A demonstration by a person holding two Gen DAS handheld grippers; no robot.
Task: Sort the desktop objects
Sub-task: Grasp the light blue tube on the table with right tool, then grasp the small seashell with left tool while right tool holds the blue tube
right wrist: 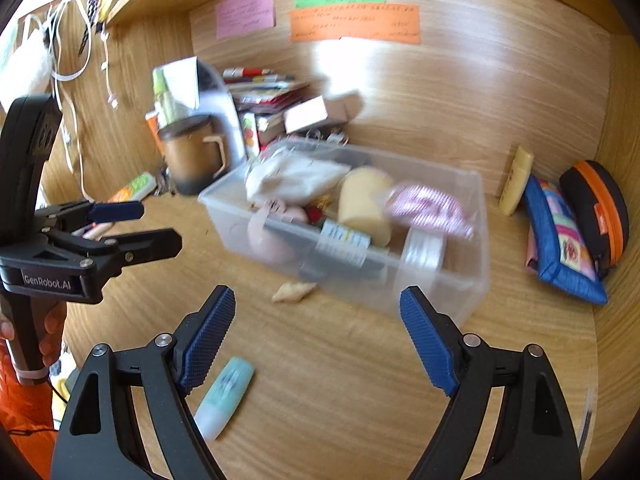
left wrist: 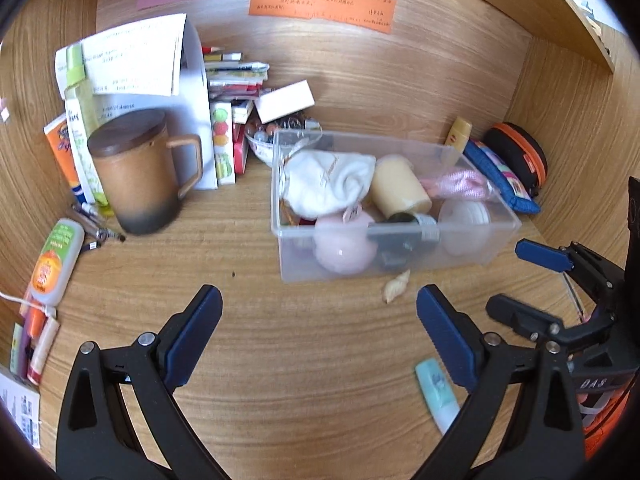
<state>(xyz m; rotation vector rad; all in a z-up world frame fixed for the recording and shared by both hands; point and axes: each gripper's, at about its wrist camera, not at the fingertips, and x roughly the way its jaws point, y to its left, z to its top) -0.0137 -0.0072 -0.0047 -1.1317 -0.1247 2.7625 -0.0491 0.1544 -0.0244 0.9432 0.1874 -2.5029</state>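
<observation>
mint tube (right wrist: 226, 396) lies just beside right tool (right wrist: 316, 336), untouched

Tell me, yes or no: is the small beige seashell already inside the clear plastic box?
No, the small beige seashell lies on the wooden desk just outside the front wall of the clear plastic box.
</observation>
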